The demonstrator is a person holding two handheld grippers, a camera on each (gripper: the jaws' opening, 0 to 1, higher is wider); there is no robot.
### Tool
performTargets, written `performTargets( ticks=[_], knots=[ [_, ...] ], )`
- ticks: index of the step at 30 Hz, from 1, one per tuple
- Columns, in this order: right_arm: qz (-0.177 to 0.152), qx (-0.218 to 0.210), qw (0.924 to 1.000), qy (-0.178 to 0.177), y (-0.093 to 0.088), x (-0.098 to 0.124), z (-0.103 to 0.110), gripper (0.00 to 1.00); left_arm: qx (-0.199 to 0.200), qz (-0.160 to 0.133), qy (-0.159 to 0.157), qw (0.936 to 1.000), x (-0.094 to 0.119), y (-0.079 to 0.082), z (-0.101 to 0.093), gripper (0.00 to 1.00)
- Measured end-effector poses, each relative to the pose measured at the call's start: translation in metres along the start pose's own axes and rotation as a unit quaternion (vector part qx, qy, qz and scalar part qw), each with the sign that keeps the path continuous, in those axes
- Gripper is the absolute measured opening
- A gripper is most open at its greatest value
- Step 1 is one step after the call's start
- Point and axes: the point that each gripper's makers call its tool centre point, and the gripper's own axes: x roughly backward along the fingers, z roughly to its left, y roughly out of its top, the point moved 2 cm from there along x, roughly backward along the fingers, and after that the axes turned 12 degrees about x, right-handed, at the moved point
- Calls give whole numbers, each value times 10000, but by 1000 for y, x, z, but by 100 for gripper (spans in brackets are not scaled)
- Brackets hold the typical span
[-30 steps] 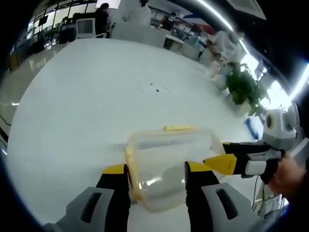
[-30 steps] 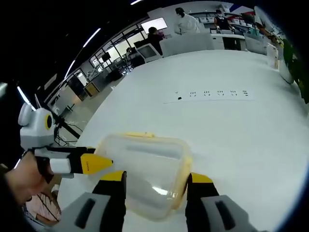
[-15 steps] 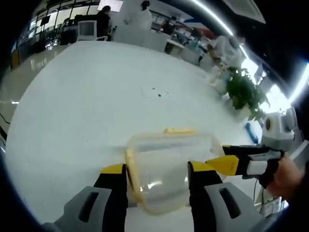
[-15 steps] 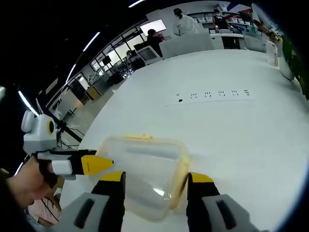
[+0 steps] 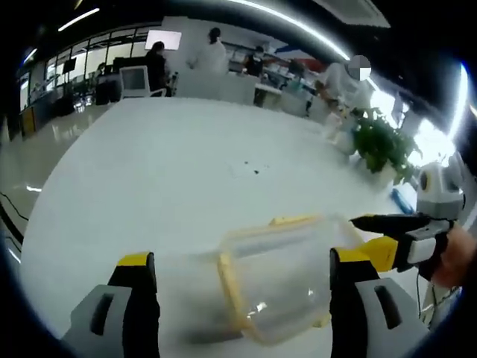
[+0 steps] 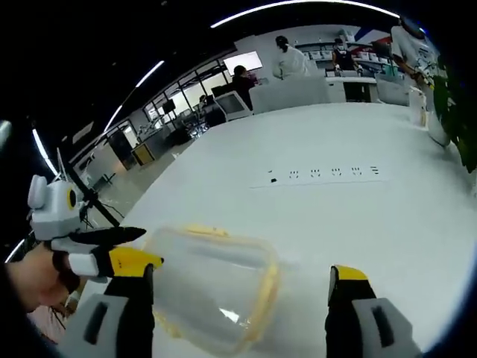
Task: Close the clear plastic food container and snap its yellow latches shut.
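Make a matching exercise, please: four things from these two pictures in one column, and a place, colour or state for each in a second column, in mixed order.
Things:
1. food container
2. left gripper
3. potted plant
4. row of sockets

Descriptions:
a. green, at the far edge of the table
b. clear, with a yellow rim, lying on the white table
c. set into the table top, beyond the container
d. jaws wide open, one on each side of the container

Pairs: 1-b, 2-d, 3-a, 4-c
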Motion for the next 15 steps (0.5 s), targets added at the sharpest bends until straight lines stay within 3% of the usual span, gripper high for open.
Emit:
performTargets(
  ticks=[11, 15],
  knots=[
    [-78, 214, 9996, 144, 8, 14, 18, 100, -202, -34, 59, 9998, 23, 2, 1, 99],
    [-100, 254, 9995, 148, 10, 27, 25, 100, -475, -10, 83, 9988, 38, -1, -3, 99]
  ],
)
